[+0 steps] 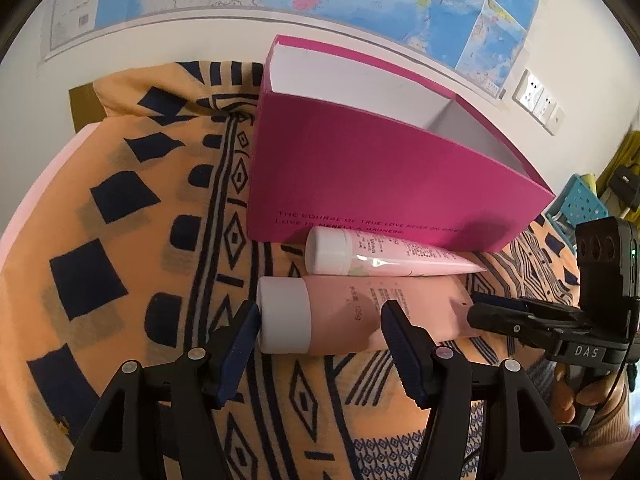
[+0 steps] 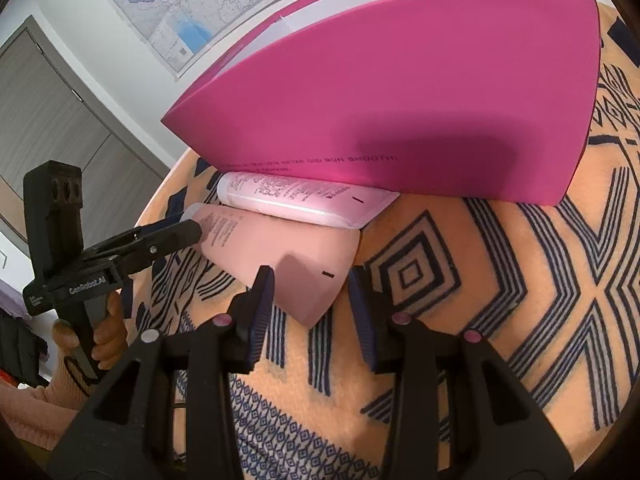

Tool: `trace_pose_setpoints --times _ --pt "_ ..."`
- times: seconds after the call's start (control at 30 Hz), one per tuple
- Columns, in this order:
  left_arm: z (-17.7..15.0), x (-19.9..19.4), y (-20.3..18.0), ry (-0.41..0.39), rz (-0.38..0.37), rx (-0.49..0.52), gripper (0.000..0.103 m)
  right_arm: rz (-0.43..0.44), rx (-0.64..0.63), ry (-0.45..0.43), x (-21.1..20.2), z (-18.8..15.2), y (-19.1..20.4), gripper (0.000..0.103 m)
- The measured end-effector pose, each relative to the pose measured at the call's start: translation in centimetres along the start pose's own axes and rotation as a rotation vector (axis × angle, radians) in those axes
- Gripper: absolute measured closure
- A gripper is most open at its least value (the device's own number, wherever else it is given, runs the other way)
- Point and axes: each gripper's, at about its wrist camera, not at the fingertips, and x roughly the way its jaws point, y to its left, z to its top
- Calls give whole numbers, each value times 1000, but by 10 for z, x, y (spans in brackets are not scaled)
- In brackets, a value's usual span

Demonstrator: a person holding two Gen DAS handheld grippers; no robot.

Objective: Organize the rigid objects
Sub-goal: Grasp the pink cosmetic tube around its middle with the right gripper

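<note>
While the salmon-pink tube (image 1: 360, 316) is lying on the patterned cloth (image 1: 132, 240) just before the paler tube (image 1: 384, 254) and the magenta box (image 1: 380, 176), the left gripper (image 1: 320, 322) is straddling its capped end, jaws apart; the right gripper (image 2: 310, 294) is bracketing its flat crimped tail, seemingly not yet pressing on it, though the angle is poor.

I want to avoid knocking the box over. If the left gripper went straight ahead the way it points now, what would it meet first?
Most likely the darker pink tube, which already lies between the left gripper's open fingers. Beyond it come the paler pink tube and then the magenta box, though depth is hard to judge here.
</note>
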Motion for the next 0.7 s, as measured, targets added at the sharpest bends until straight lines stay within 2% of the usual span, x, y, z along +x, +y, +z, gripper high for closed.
trace_pose_setpoints --times 0.37,0.7 --pt "-5 -3 -6 7 7 -4 39 -43 -42 2 1 0 10 61" --pt "-14 -13 -19 0 -25 -1 39 -33 -39 -33 -20 -6 9 61"
